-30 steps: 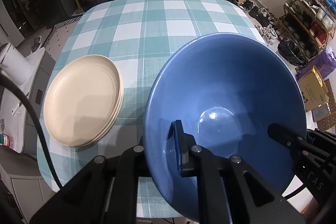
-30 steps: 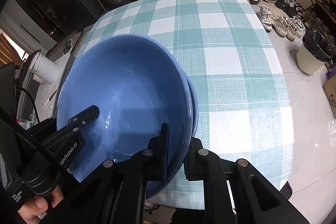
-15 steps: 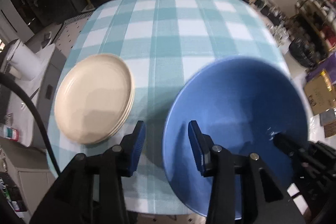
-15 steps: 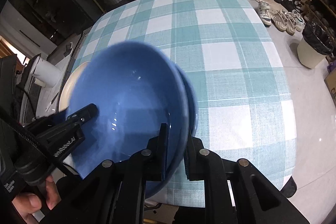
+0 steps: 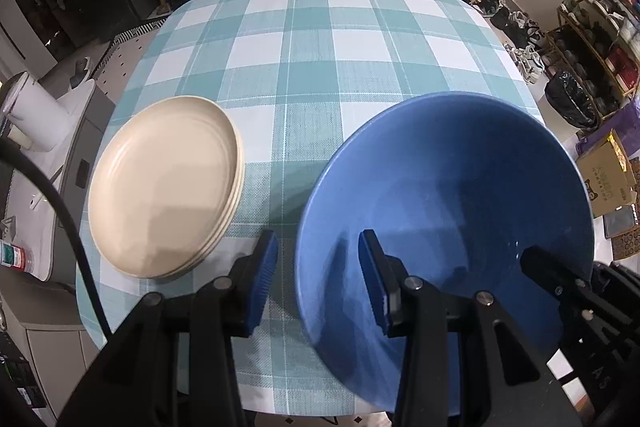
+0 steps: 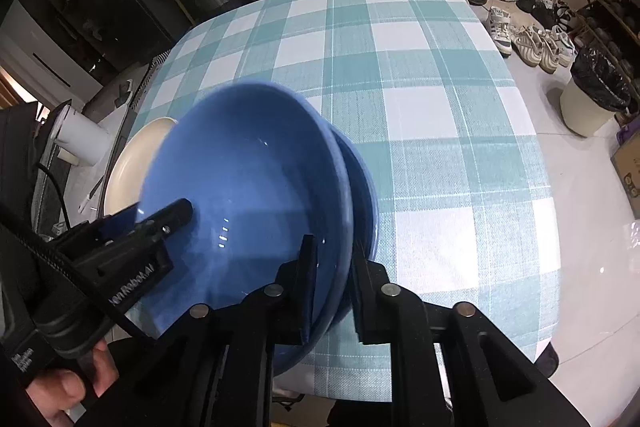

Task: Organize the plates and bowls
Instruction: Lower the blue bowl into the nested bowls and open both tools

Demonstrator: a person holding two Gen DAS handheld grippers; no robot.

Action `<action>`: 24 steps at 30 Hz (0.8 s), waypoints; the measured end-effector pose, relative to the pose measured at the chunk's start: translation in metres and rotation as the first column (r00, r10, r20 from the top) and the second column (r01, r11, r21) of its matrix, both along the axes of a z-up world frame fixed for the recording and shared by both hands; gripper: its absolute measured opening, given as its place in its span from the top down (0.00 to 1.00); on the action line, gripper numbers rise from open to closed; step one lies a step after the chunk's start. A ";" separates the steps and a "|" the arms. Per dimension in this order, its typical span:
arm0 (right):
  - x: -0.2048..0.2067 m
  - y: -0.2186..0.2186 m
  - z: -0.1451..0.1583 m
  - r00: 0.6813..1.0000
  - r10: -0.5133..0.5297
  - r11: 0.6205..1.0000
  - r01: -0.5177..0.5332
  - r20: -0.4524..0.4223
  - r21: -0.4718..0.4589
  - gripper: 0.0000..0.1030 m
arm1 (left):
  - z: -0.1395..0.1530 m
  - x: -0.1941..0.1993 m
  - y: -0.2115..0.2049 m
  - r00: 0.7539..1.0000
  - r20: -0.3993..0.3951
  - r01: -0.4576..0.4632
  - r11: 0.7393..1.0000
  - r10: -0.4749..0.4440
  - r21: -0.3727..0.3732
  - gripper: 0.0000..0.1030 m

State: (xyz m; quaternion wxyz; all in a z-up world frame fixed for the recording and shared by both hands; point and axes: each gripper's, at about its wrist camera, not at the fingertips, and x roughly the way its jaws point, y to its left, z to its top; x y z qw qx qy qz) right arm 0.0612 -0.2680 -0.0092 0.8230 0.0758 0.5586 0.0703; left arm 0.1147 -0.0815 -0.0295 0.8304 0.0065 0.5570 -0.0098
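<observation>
Released since a second ago, the left gripper [image 5: 316, 279] stood spread astride the blue bowl's [image 5: 460, 195] rim beside the cream plates [image 5: 164, 183], while the right gripper [image 6: 334, 287], easing apart, barely pinched the rim; nesting seemed done, withdrawal next.

Two blue bowls [image 6: 256, 195] sit nested, one inside the other. Beside them lies one stack of cream plates [image 5: 164, 183] — three rims show at its edge, though the exact count is hard to settle. Two grippers are in view — the left [image 5: 316, 279] and the right [image 6: 334, 287]. One checked counter [image 5: 320, 67] carries it all.
</observation>
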 end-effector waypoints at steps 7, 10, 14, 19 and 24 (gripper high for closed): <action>0.006 0.003 0.008 1.000 0.020 0.998 -0.021 -0.019 -0.055 0.83 | -0.004 -0.002 0.002 1.000 0.003 -0.006 0.999 0.006 -0.037 0.59; 0.004 0.001 0.011 1.000 0.020 0.997 -0.020 -0.007 -0.073 0.83 | -0.005 -0.004 0.001 1.000 0.005 -0.003 0.999 0.003 -0.045 0.60; 0.002 -0.001 0.011 1.000 0.018 0.997 -0.019 -0.004 -0.075 0.83 | -0.005 -0.006 -0.003 1.000 0.007 0.010 0.999 -0.010 -0.052 0.59; -0.002 -0.002 0.010 1.000 0.022 0.996 -0.021 0.001 -0.092 0.83 | -0.005 -0.007 -0.002 1.000 0.009 0.011 0.999 -0.011 -0.051 0.59; -0.005 -0.005 0.012 1.000 0.021 0.997 -0.020 0.010 -0.080 0.83 | -0.003 -0.007 0.003 1.000 0.024 0.012 0.997 -0.010 -0.078 0.59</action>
